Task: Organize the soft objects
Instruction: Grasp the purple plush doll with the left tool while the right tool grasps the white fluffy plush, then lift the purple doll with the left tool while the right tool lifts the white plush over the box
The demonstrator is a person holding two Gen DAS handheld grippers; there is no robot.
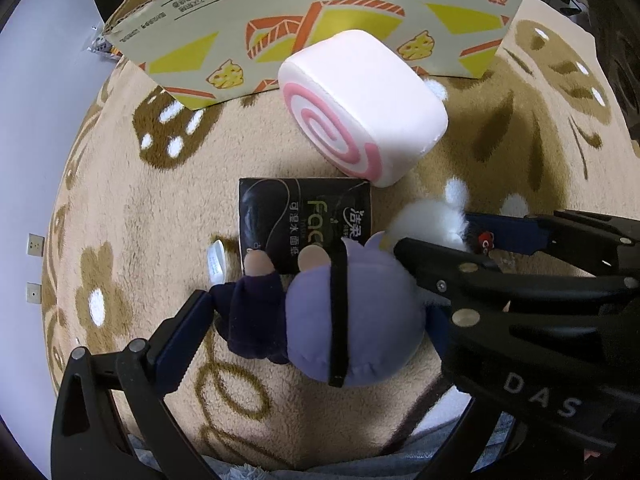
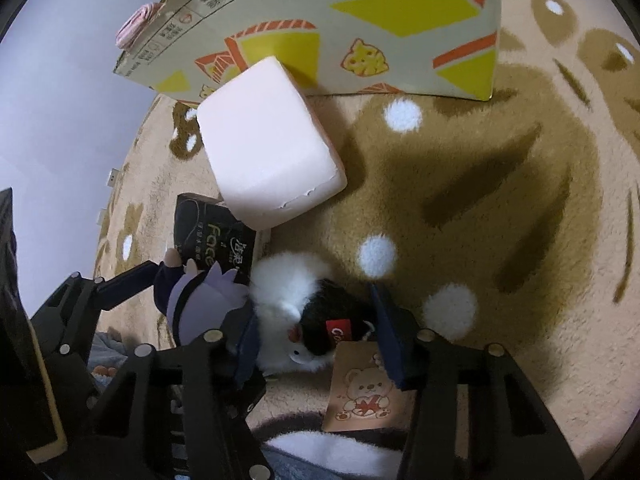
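Note:
A purple plush doll (image 1: pixel 352 320) with a dark sleeve lies on the rug between the fingers of my left gripper (image 1: pixel 316 316), which is open around it. The doll also shows in the right wrist view (image 2: pixel 200 300). My right gripper (image 2: pixel 320 340) is open around a black and white plush (image 2: pixel 312 312) with a red tag. A pink swirl roll cushion (image 1: pixel 360 104) lies ahead, also in the right wrist view (image 2: pixel 268 140). A black tissue pack (image 1: pixel 304 224) lies between the doll and the cushion.
A printed cardboard box (image 1: pixel 312 20) stands at the back on the beige patterned rug (image 1: pixel 140 208), with a pink item behind its rim (image 2: pixel 136 24). A bear-print card (image 2: pixel 368 392) hangs by the right gripper. A white wall (image 1: pixel 24 120) runs along the left.

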